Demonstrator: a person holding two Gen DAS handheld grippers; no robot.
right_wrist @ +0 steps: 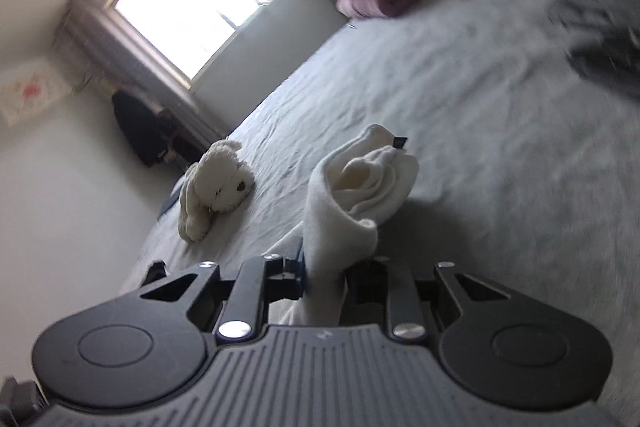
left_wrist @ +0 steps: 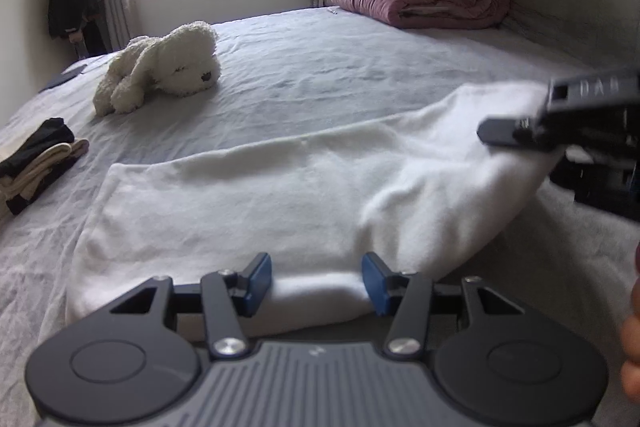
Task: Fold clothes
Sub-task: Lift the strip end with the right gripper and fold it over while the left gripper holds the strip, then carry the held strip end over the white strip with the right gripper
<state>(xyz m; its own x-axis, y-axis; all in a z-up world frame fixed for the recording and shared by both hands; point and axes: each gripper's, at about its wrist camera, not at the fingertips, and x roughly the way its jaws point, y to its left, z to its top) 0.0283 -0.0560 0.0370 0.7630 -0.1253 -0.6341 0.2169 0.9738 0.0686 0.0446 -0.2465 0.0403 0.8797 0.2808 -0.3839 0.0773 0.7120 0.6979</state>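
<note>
White fleece garment (left_wrist: 260, 195) | soft, folded, rectangular | wrinkled grey bedsheet (left_wrist: 320, 67)

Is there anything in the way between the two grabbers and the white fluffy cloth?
Nothing visible is. The right gripper is already shut on a bunched end of the white fleece garment, and the left gripper has a folded edge between its blue pads. The white plush dog lies farther off.

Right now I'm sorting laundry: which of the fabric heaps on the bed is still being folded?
The white garment, spread nearest, with both grippers on its edges; the dark-and-cream stack lies untouched at left.
</note>
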